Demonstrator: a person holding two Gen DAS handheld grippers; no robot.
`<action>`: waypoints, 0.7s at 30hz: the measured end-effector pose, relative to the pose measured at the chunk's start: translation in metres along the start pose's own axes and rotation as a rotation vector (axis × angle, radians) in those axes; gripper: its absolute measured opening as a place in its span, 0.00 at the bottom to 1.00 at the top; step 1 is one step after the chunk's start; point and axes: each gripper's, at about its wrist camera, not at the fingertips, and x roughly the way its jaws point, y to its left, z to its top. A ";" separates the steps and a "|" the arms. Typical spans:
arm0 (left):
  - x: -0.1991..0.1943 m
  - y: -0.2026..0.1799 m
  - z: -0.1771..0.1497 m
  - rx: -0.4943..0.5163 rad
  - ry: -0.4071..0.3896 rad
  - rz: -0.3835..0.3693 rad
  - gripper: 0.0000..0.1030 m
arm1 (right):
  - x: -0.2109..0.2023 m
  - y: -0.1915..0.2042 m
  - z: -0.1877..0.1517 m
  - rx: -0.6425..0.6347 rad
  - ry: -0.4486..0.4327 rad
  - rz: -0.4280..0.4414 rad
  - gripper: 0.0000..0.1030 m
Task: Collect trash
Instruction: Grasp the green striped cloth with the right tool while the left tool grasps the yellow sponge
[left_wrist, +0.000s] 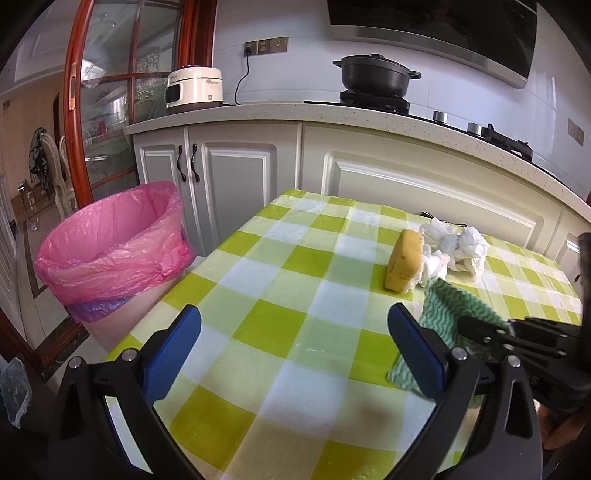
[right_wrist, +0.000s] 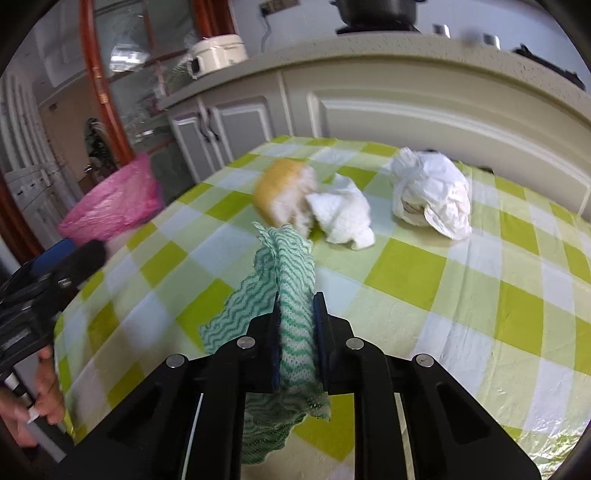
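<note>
- Right gripper (right_wrist: 297, 314): jaws clamped on green wavy cloth (right_wrist: 284, 280), lifted over checked table (right_wrist: 406, 266)
- Left gripper (left_wrist: 295, 332): jaws wide, holding nothing
- Yellow sponge (left_wrist: 404, 264) touches crumpled tissue (left_wrist: 436, 260) on table
- Pink-lined bin (left_wrist: 110, 243) just beside table's left edge

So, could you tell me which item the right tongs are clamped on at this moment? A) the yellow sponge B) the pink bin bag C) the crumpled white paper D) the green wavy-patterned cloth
D: the right tongs are shut on the green cloth, which bunches between their fingers, while the sponge and white paper lie on the table beyond.
</note>
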 end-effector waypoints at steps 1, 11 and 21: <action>0.000 -0.002 0.000 0.003 0.002 -0.002 0.95 | -0.007 0.001 0.000 -0.014 -0.013 0.001 0.16; 0.016 -0.048 0.011 0.072 0.006 -0.048 0.95 | -0.033 -0.046 0.003 0.065 -0.076 -0.088 0.16; 0.086 -0.095 0.038 0.101 0.067 -0.105 0.90 | -0.037 -0.075 0.007 0.112 -0.110 -0.124 0.16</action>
